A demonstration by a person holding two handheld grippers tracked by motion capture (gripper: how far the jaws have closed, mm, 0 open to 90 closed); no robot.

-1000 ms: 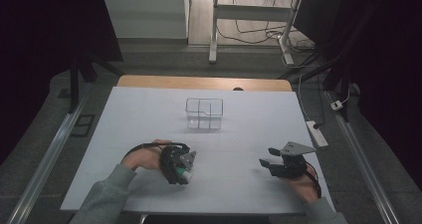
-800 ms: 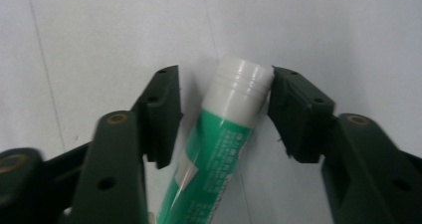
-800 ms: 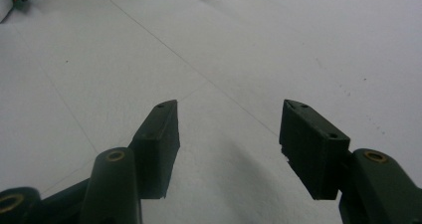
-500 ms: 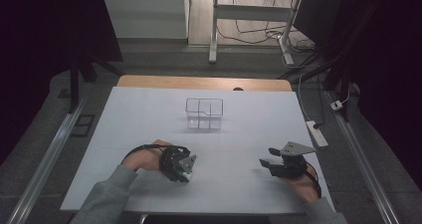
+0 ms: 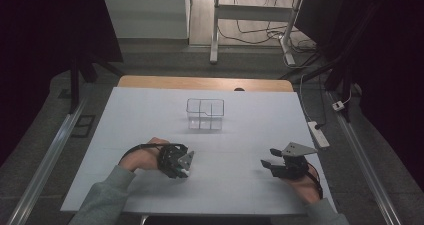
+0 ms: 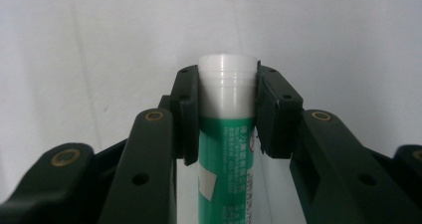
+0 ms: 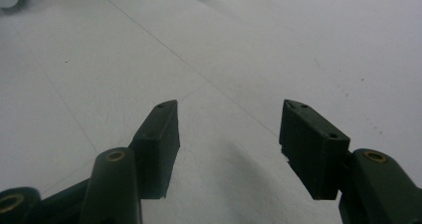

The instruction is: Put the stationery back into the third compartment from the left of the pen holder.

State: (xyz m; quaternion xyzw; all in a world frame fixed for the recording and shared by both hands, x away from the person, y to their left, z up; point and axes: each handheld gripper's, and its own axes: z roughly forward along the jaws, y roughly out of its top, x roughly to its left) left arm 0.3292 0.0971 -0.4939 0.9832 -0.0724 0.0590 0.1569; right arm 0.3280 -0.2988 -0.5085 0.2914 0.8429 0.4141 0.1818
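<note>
Tube [image 6: 227,134] first: a green one with a white cap, pinched between the black jaws of the left hand-held gripper [image 6: 227,92], whose pads press on it from both sides right where the cap meets the green body. Those jaws have just been closing onto it. From above, that left hand-held gripper [image 5: 184,165] sits low over the white surface [image 5: 250,135], toward the near edge and left of the middle, with a grey sleeve [image 5: 107,197] coming in from the near-left corner.

The right hand-held gripper [image 5: 267,166] is well apart from it, near the near-right corner, its grey three-cornered plate on top. Its jaws stand spread with nothing between them; in its own view the right hand-held gripper [image 7: 229,149] looks along bare white surface.

Only one other thing stands on the surface: a clear plastic box [image 5: 205,114] with dividers inside, set toward the far edge, about midway between left and right. It stands well away from both hands, and the stretch between them and the box is open white sheet. Nothing lies between the two hands either.

Beyond the far edge a strip of bare wood [image 5: 200,82] shows past the white covering. A white power strip [image 5: 318,134] lies on the floor just off the right edge, its cable running away toward a metal frame [image 5: 216,30] farther back. A metal rail [image 5: 47,160] runs along the floor off the left edge.
</note>
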